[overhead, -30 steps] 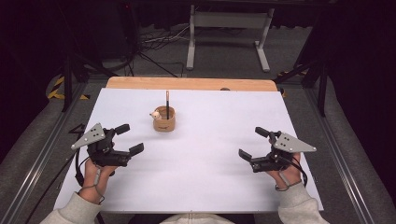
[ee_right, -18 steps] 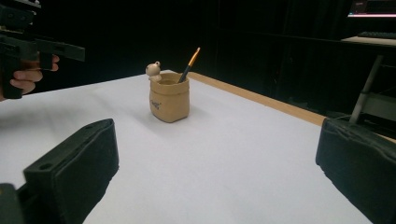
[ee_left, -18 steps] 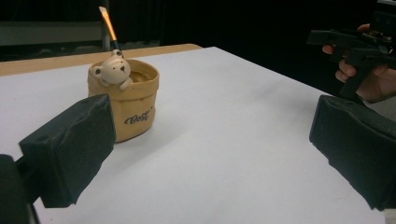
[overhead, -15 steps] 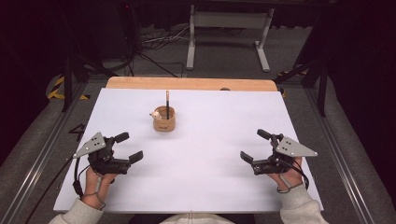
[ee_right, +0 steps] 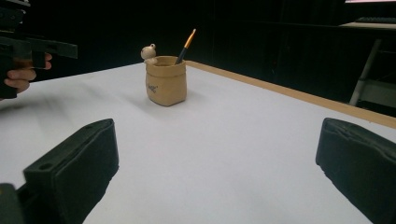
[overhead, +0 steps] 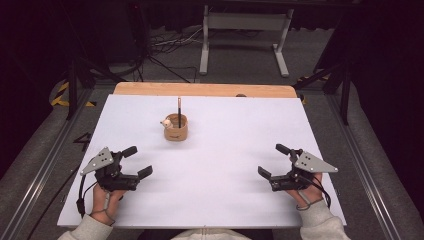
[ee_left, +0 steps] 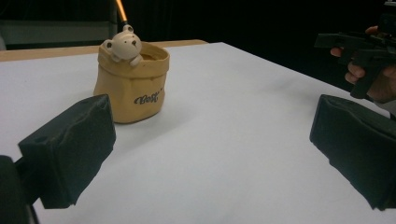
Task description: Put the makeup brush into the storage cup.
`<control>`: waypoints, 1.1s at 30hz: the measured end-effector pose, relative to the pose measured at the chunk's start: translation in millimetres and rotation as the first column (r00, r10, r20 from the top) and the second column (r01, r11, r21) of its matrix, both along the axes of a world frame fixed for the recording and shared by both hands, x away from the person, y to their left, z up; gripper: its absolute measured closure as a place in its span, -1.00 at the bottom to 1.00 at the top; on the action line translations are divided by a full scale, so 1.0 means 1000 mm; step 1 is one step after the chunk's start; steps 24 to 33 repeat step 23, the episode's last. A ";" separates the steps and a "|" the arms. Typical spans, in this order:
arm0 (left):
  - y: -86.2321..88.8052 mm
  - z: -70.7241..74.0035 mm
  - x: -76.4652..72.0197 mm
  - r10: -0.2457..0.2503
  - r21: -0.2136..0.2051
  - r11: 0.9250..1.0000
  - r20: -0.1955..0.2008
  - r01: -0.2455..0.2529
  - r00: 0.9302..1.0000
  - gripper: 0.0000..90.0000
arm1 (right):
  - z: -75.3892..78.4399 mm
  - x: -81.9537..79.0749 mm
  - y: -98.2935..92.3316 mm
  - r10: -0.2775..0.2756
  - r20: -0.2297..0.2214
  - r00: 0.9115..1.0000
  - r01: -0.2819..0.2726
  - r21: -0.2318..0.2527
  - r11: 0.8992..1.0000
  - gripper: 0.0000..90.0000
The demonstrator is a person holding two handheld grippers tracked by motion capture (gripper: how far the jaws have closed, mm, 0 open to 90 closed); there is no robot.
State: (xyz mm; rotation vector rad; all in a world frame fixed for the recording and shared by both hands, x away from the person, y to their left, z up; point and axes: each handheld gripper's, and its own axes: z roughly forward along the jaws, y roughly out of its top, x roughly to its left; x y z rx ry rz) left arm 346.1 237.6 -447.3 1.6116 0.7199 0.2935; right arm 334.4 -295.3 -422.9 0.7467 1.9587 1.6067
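A small tan pot point(overhead: 175, 128) with a bear figure on its rim stands upright on the white table point(overhead: 225, 190), left of centre and toward the back. A pencil point(overhead: 179, 106) stands in it. The pot point(ee_left: 131, 86) sits just ahead of my left gripper's jaws, and the pot point(ee_right: 166, 83) and pencil point(ee_right: 185, 45) are farther off in the right gripper view. My left gripper point(overhead: 136, 161) rests low at the front left, open and empty. At the front right my right gripper point(overhead: 273, 160) is also open, nothing between its jaws.
A wooden strip point(overhead: 205, 90) runs along the table's far edge. Beyond it are a metal stand point(overhead: 242, 30) and floor cables point(overhead: 165, 50). Metal rails point(overhead: 45, 160) flank the table on both sides.
Both grippers have drawn back toward the table's front edge; the left one moved more. Both stayed open. The pot has not moved.
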 end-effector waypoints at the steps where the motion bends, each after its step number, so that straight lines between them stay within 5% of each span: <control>1: 0.000 -0.001 0.000 0.002 -0.002 1.000 -0.003 -0.002 1.000 -0.97 | 0.000 0.000 0.000 -0.001 0.000 1.000 0.001 0.001 1.000 -1.00; 14: 0.001 -0.009 0.004 0.027 0.010 1.000 -0.035 -0.026 0.999 -0.98 | -0.006 0.002 -0.001 -0.017 -0.021 1.000 0.017 0.003 1.000 -1.00; 33: 0.000 -0.008 0.004 0.026 0.005 1.000 -0.028 -0.026 0.999 -0.97 | -0.005 0.002 -0.001 -0.014 -0.019 1.000 0.014 0.014 1.000 -1.00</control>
